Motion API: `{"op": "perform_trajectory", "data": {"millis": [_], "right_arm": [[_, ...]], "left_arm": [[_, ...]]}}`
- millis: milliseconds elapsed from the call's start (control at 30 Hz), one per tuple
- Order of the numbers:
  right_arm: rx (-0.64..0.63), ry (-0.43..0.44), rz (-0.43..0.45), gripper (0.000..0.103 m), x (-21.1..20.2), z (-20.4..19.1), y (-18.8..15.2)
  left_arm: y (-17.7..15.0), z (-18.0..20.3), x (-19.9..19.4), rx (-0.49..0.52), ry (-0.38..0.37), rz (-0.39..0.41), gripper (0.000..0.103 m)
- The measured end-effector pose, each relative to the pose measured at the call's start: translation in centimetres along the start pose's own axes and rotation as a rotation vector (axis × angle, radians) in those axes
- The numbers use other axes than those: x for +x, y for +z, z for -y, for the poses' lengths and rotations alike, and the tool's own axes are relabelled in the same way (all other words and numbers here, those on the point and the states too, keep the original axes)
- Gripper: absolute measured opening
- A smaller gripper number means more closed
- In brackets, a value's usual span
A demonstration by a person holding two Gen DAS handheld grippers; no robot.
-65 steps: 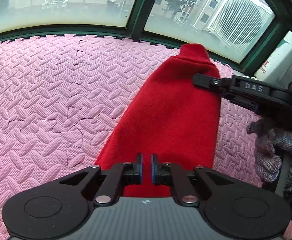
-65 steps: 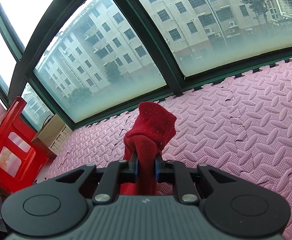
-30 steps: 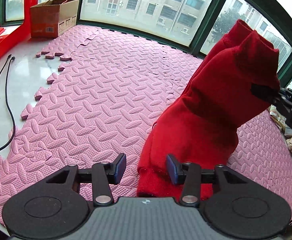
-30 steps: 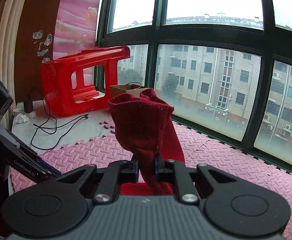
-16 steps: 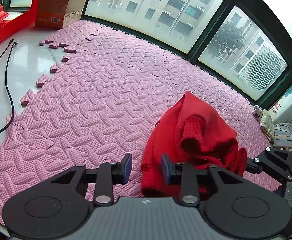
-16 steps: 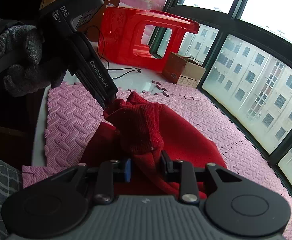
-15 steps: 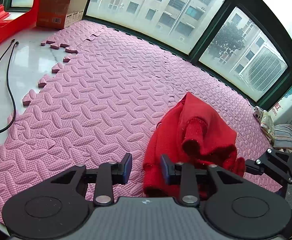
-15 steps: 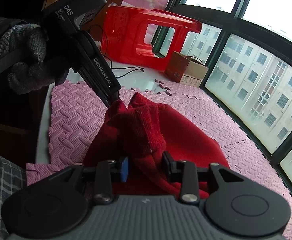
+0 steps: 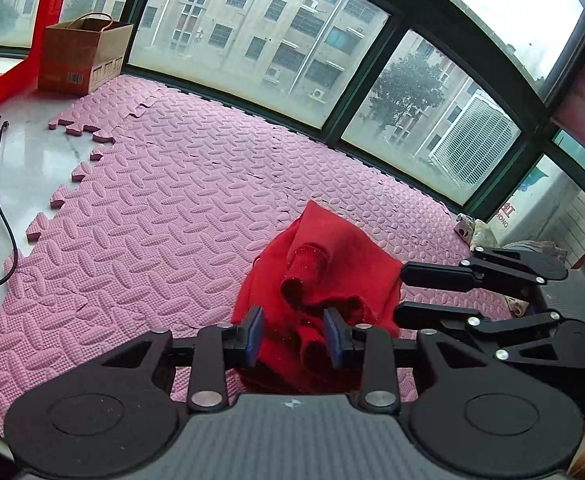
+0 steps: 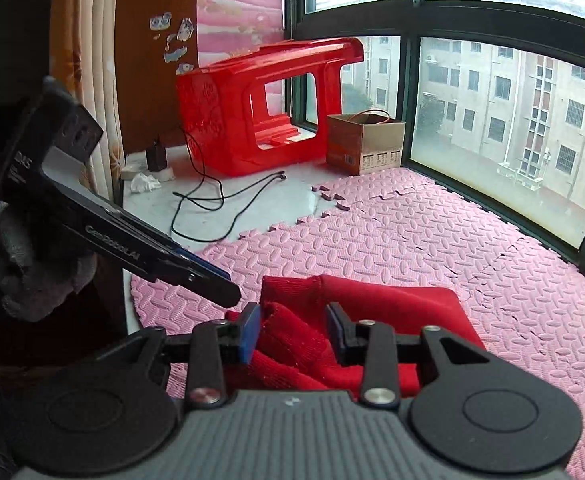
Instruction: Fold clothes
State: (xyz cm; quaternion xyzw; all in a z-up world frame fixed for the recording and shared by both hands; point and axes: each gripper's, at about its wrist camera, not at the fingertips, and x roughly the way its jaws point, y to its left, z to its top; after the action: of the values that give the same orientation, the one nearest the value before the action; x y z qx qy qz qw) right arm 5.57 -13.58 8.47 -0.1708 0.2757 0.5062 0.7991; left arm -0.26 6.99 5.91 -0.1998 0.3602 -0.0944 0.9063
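A red knit sweater (image 9: 324,276) lies in a loose heap on the pink foam mat (image 9: 180,200), a ribbed cuff on top. My left gripper (image 9: 294,336) is open just above the heap's near edge and holds nothing. The right gripper also shows in the left wrist view (image 9: 400,292), open beside the heap's right side. In the right wrist view the sweater (image 10: 376,304) lies right under my open right gripper (image 10: 292,332), cloth between the fingers but not pinched. The left gripper (image 10: 220,292) hangs over the sweater's left edge there.
A red plastic stool (image 10: 268,104), a cardboard box (image 10: 364,140) and a black cable (image 10: 220,200) are on the white sill past the mat's end. Windows (image 9: 252,40) line the mat's far side. Folded cloth (image 9: 472,228) lies at the mat's right end.
Both grippers have let go of the sweater and opened wider. The sweater dropped from hanging upright into a heap on the mat, and it has settled flatter in the last half second.
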Motion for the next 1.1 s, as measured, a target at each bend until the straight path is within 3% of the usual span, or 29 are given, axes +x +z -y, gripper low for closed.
{"op": "perform_trajectory", "data": {"millis": [233,300,367,433,600,700,933,1033,1100], "right_arm": [[-0.052,-0.007,-0.113,0.034,3.8,-0.2,-0.6],[-0.040,-0.022,-0.096,0.017,3.9,-0.2,-0.7],[-0.030,-0.036,-0.063,0.007,3.3,0.0,-0.2],[-0.025,-0.053,-0.023,0.007,2.3,0.3,0.4],[-0.054,-0.109,0.061,0.006,-1.4,1.1,2.2],[-0.080,-0.120,0.079,0.006,-2.5,0.8,2.3],[-0.218,-0.061,-0.033,0.007,1.2,-2.9,-1.9],[-0.304,-0.069,-0.050,0.007,2.4,-4.5,-3.2],[-0.289,-0.069,-0.038,0.008,2.4,-4.5,-3.2]], "left_arm": [[-0.9,0.4,1.4,0.032,-0.023,-0.034,0.030],[-1.0,0.3,1.9,0.034,-0.026,-0.041,0.015],[-1.0,0.2,2.2,0.038,-0.028,-0.044,0.008],[-0.3,0.4,2.0,0.049,-0.031,-0.025,0.004],[1.6,0.7,1.0,0.090,-0.019,0.053,0.003],[1.5,-0.4,1.3,0.072,-0.004,0.031,0.003],[-0.6,-3.2,2.5,-0.028,0.017,-0.061,0.006],[0.3,-2.7,1.6,-0.023,0.027,-0.036,0.008],[1.5,-1.7,0.7,-0.003,0.016,0.008,0.008]]}}
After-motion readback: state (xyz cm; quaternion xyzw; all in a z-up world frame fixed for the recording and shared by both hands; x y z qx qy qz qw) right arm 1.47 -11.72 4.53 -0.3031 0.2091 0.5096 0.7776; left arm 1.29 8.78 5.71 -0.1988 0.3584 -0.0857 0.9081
